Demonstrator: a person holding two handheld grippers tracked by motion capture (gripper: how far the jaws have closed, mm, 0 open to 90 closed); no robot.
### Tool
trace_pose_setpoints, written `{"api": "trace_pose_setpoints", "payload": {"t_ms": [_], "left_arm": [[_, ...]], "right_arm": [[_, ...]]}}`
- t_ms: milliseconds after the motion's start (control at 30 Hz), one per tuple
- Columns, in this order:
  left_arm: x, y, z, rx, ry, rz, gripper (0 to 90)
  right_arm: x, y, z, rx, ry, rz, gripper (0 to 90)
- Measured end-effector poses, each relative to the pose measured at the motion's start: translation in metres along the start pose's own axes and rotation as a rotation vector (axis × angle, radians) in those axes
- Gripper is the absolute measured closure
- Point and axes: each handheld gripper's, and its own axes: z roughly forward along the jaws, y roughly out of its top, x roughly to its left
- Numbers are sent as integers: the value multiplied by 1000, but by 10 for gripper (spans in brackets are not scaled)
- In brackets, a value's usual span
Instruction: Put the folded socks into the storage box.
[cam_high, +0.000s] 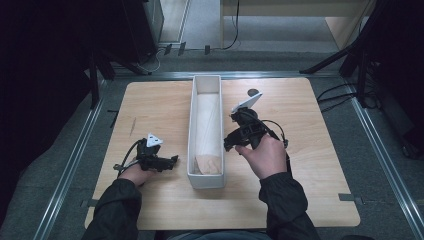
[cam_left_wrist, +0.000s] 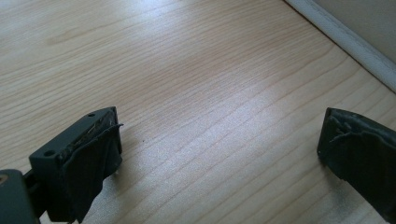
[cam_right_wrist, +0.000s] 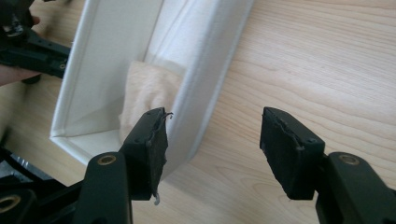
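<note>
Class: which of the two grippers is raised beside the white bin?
The right gripper: it hovers by the white bin, fingers apart and empty. The left gripper rests low on the table.

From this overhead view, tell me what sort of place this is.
Probably a lab or workshop set up for recording. A plain wooden table stands between metal floor rails, cables trail across the grey carpet, and a person works a handheld left gripper beside a long white tray.

Pale wooden tabletop (cam_high: 300, 150): smooth, fine straight grain, satin sheen w/ soft glare. Long white rectangular plastic bin (cam_high: 191, 150): smooth, matt walls. Beige cloth bundle (cam_high: 208, 163) in bin: soft, matt, creased. Right gripper (cam_right_wrist: 212, 140): matt black plastic jaws, pads wrapped in rough, frayed black tape; brass-look screw heads.
</note>
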Motion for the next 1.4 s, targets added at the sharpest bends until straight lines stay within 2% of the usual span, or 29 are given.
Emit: {"api": "trace_pose_setpoints", "payload": {"t_ms": [267,667,933,1167,1400], "left_arm": [[0,0,0,1,0,0,0],[0,0,0,-5,3,-2,0],[0,0,0,-4,1,-5,0],[0,0,0,-2,0,-3,0],[-1,0,0,-5,1,-4,0]], "right_arm": [[-17,-3,-5,-16,-8,17,409],[-51,-13,-7,-33,-31,38,407],[-71,-22,2,-33,-39,46,407],[-86,-29,14,-38,-18,55,408],[-102,-38,24,-40,-26,50,397]]}}
